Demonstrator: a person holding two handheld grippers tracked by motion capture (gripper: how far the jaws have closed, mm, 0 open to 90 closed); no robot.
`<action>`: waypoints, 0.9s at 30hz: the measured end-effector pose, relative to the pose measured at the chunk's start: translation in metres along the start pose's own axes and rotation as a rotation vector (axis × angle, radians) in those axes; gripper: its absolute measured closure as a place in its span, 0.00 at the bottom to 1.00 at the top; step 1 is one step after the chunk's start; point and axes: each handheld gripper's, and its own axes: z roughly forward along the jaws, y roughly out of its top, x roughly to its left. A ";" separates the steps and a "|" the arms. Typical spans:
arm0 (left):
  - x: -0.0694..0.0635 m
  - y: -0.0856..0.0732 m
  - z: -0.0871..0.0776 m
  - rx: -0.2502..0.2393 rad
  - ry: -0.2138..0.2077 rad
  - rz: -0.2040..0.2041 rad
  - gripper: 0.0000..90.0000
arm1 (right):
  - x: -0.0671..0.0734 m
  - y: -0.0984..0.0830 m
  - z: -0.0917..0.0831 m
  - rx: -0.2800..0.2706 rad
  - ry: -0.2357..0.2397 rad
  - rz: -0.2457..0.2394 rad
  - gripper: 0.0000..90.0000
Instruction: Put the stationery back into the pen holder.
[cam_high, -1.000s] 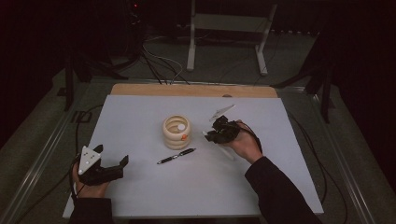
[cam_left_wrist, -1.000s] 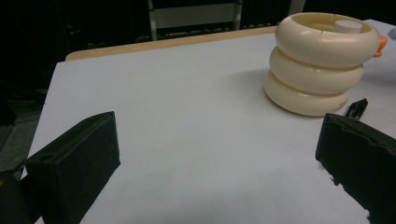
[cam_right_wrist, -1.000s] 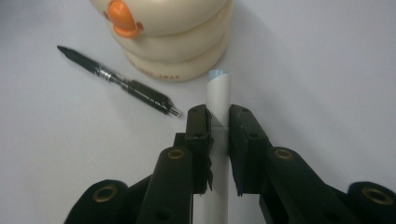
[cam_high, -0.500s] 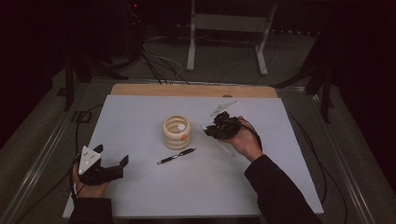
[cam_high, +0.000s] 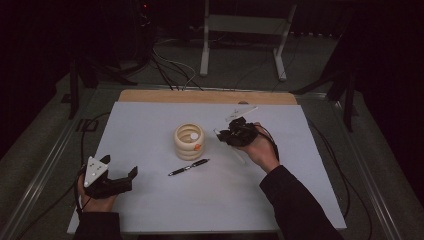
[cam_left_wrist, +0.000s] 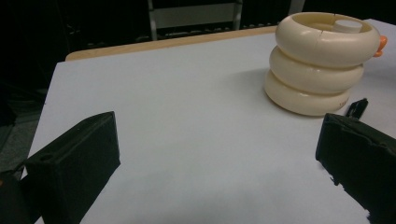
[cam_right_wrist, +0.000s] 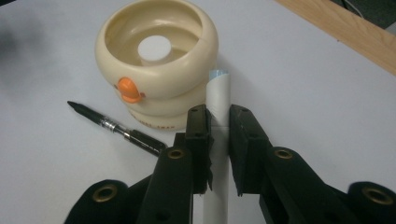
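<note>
Dim overall in the high view, with the room beyond the table (cam_high: 150, 125) sunk in near-black and a slight grain over everything. Lit from above, evenly and coolly, across the white sheet; no hard glare there. Brighter and sharper in the right gripper view, with soft highlights on the cream ring holder (cam_right_wrist: 157, 60) and a faint shadow falling beside it. Close foreground there a little soft, including the right gripper (cam_right_wrist: 218, 140) and the white tube (cam_right_wrist: 217, 102) between its jaws. Milder light in the left gripper view, with a dull shadow pooled on the sheet toward the bottom and the near black jaws slightly blurred. Mild wide-angle bending toward the edges.
</note>
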 end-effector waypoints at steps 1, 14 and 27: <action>0.000 0.000 0.000 0.000 0.000 -0.001 0.00 | 0.000 0.000 0.000 -0.003 -0.001 -0.001 0.88; 0.000 0.000 0.000 0.000 0.000 0.001 0.00 | 0.004 0.013 -0.005 -0.070 -0.017 0.000 0.88; 0.000 0.000 0.000 -0.001 -0.001 0.001 0.00 | 0.007 0.021 -0.005 -0.139 -0.028 0.001 0.88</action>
